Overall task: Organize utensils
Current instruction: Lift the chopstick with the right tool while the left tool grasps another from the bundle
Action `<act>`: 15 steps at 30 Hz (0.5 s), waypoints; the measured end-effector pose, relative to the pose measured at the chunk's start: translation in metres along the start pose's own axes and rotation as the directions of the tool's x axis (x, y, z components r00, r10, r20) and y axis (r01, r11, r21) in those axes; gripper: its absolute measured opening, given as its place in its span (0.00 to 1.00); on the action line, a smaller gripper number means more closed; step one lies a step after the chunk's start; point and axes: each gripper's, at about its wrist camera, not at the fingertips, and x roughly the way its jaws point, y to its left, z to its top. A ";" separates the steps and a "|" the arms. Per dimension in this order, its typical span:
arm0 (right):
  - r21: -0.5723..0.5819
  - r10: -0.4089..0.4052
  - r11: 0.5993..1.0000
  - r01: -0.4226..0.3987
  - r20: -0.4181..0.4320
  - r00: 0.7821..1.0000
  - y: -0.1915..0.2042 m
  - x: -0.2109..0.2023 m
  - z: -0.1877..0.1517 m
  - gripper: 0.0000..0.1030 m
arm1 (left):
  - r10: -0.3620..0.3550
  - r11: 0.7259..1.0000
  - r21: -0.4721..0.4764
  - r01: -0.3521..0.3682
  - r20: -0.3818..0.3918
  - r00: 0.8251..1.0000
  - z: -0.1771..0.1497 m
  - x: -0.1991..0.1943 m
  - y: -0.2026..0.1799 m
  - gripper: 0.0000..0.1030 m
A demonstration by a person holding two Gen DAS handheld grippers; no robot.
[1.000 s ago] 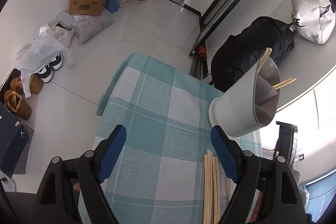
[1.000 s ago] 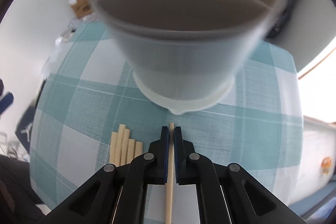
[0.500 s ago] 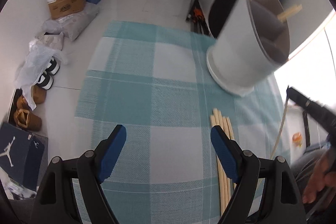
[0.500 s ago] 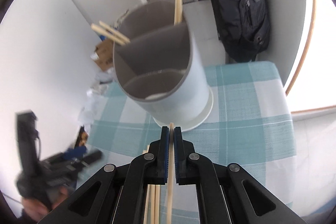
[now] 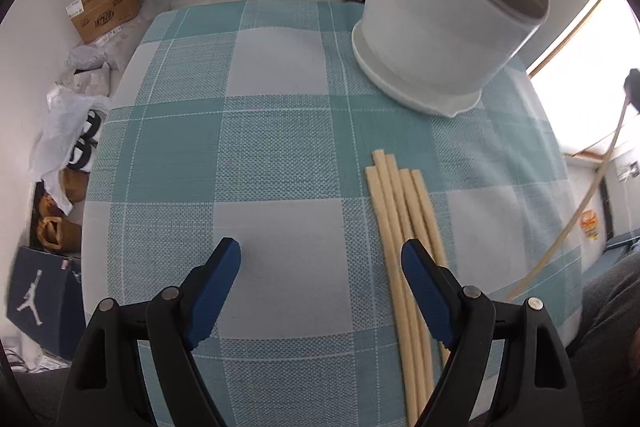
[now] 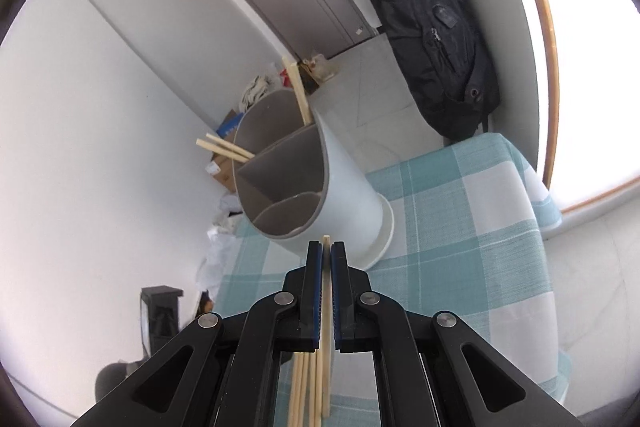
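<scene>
1 chopstick (image 6: 327, 291) is clamped in the right gripper (image 6: 327, 247), lifted near the divided utensil holder (image 6: 320, 183). Tilt it tip-down over an open compartment before releasing. The left gripper (image 5: 320, 259), jaws apart and empty, hovers beside the loose chopsticks (image 5: 400, 227) lying below the holder.

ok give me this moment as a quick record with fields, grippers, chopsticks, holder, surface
left gripper: open, empty, over the cloth
right gripper: shut on single chopstick, lifted off the table
loose chopsticks: bundle lying side by side on the cloth, right finger of the left gripper over them
utensil holder: white, grey inside, divided into compartments, standing on the cloth
chopsticks in holder: already in the far compartments
checked tablecloth: teal and white
</scene>
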 end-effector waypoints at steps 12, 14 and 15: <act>-0.023 0.038 0.999 -0.037 0.041 0.998 0.000 -0.016 0.000 0.03 | 0.063 0.998 -0.021 -0.063 -0.006 0.998 -0.002 0.001 -0.004 0.77; -0.019 0.051 0.999 -0.050 0.045 0.998 -0.002 -0.017 0.001 0.03 | 0.082 0.996 -0.019 -0.082 -0.004 0.997 0.000 0.002 -0.008 0.77; -0.020 0.051 0.999 -0.050 0.050 0.997 -0.001 -0.019 0.001 0.03 | 0.092 0.996 -0.018 -0.092 -0.005 0.996 0.001 0.002 -0.010 0.77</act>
